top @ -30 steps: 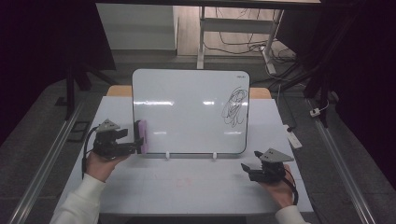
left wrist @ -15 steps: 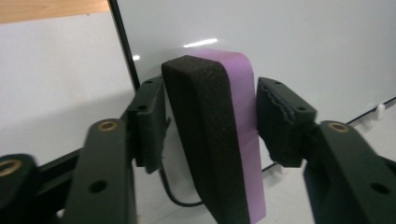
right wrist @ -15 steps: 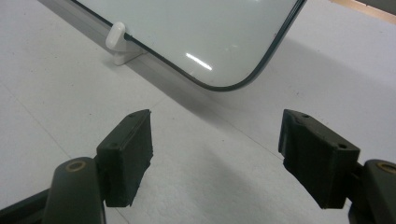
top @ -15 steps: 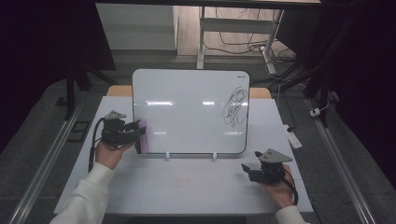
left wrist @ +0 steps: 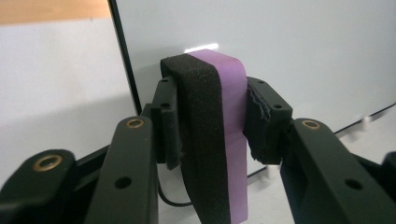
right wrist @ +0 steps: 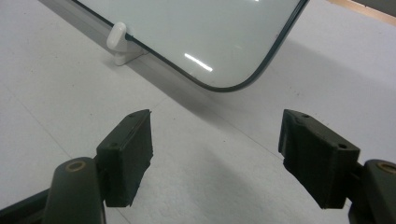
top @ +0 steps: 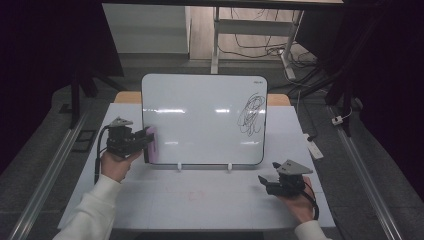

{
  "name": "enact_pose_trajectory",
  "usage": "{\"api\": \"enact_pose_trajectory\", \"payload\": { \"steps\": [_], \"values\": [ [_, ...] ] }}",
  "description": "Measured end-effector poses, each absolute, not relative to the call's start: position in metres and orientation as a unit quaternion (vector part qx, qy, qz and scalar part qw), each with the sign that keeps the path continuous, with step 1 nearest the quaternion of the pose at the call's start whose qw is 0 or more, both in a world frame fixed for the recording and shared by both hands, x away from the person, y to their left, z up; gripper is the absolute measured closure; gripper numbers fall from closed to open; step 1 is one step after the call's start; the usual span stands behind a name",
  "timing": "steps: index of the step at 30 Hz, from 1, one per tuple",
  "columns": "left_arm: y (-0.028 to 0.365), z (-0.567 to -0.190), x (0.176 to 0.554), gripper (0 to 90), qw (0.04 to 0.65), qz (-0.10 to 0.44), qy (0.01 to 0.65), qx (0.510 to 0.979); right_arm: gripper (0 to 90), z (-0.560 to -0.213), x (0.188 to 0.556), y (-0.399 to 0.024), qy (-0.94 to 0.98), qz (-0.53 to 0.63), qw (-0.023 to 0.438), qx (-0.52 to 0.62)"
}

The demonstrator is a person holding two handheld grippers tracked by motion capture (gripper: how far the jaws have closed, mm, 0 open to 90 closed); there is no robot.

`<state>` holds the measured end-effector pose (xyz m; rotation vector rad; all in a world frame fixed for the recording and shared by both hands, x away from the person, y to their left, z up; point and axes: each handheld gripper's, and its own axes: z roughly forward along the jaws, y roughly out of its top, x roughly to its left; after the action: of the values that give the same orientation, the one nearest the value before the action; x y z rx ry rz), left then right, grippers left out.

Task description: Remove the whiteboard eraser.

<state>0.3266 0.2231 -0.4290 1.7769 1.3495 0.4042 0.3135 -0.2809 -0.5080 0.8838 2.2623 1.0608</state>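
Observation:
A whiteboard stands upright on two small white feet, with a black scribble near its right side. At its left edge is a purple eraser with a black felt face. My left gripper has just been closing on it. In the left gripper view both pads press the eraser in front of the board, so my left gripper is shut on it. My right gripper rests low on the table by the board's lower right corner. Its jaws stand open with nothing between them.
The white table has free room in front of the board. A white foot props the board's lower edge. A small white object lies at the table's right edge. Metal rails run along the floor on both sides.
My left gripper has shifted slightly right and up to the eraser and closed its jaws on it. The right gripper has stayed put.

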Motion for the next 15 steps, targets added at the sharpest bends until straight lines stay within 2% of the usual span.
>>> {"api": "enact_pose_trajectory", "payload": {
  "steps": [8, 15],
  "values": [
    [0.227, -0.416, 0.305, 59.4, 0.451, 0.158, 0.508, 0.716, 25.7, -0.507, 0.313, -0.281, 0.823, 0.396, 0.241, 0.328],
    [0.213, -0.42, 0.298, 59.5, 0.479, 0.129, 0.466, 0.733, 25.8, -0.506, 0.312, -0.28, 0.821, 0.401, 0.244, 0.325]
  ]
}}
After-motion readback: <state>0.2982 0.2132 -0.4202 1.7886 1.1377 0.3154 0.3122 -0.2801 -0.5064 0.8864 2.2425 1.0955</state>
